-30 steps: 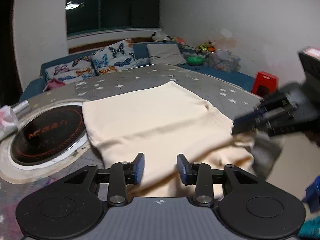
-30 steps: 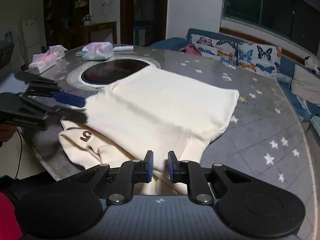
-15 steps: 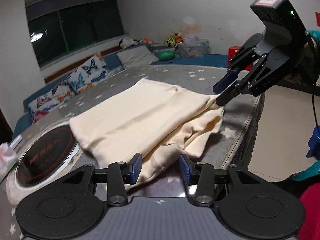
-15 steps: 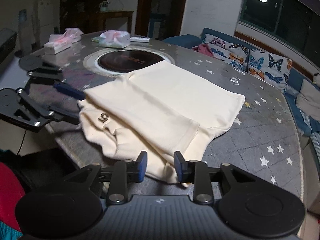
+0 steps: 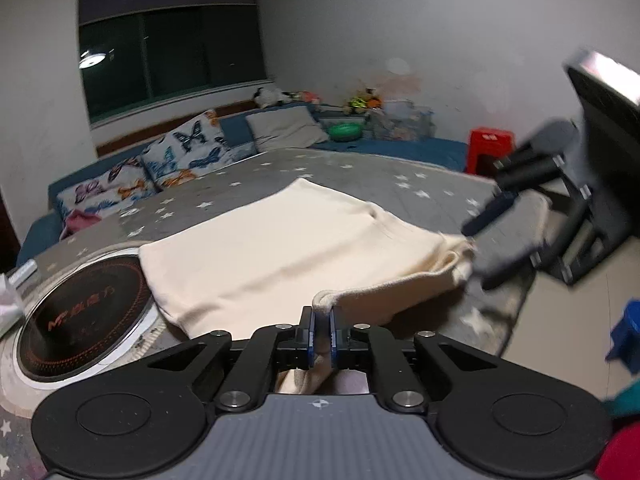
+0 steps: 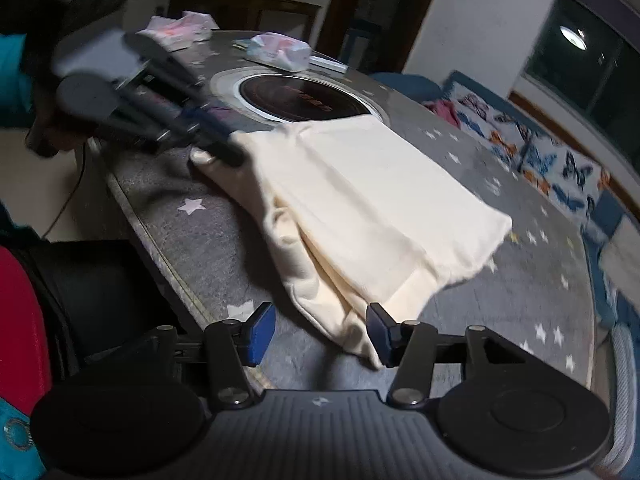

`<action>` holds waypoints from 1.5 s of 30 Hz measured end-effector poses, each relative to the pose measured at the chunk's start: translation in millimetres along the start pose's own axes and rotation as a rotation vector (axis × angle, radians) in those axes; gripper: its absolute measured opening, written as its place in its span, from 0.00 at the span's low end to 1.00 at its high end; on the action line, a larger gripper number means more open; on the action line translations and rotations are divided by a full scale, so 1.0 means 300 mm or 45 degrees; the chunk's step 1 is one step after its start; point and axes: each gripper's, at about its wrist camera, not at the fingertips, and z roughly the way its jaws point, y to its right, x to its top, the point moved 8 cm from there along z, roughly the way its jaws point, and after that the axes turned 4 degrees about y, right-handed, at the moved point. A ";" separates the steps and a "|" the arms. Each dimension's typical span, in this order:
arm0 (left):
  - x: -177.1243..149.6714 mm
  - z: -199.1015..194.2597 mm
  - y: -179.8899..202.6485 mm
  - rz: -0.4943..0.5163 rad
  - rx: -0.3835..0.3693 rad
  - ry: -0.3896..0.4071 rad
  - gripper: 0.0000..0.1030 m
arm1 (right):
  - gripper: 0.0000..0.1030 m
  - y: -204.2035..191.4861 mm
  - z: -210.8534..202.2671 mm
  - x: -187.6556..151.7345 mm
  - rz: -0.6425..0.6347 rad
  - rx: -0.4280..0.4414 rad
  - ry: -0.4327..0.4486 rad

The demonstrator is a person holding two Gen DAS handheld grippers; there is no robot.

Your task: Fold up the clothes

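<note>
A cream garment (image 5: 280, 240) lies folded on the grey star-patterned table (image 5: 360, 172). My left gripper (image 5: 322, 336) is shut on the garment's near corner, and a bunched fold of cloth rises from its jaws. In the right wrist view the same gripper (image 6: 224, 148) shows blurred at the garment's (image 6: 360, 200) far left corner. My right gripper (image 6: 320, 334) is at the garment's near edge with its jaws opening. A loose fold of cloth lies between them, close to the right finger (image 6: 380, 330), and the pads do not press on it. From the left wrist view the right gripper (image 5: 472, 248) is blurred at the garment's right end.
A round black induction hob (image 5: 76, 320) is set in the table beside the garment. Tissue packs (image 6: 280, 50) lie beyond the hob (image 6: 304, 98). The table edge (image 6: 160, 252) runs near both grippers. A sofa with butterfly cushions (image 5: 184, 152) and a red stool (image 5: 490, 144) stand behind.
My left gripper has closed on the garment's near corner. The right gripper's jaws have widened off the cloth edge they were nearly shut on, and the right hand has rolled.
</note>
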 end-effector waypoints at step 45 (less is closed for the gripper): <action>-0.052 -0.112 -0.044 0.092 0.025 -0.030 0.05 | 0.06 0.098 0.044 0.125 0.140 0.044 0.129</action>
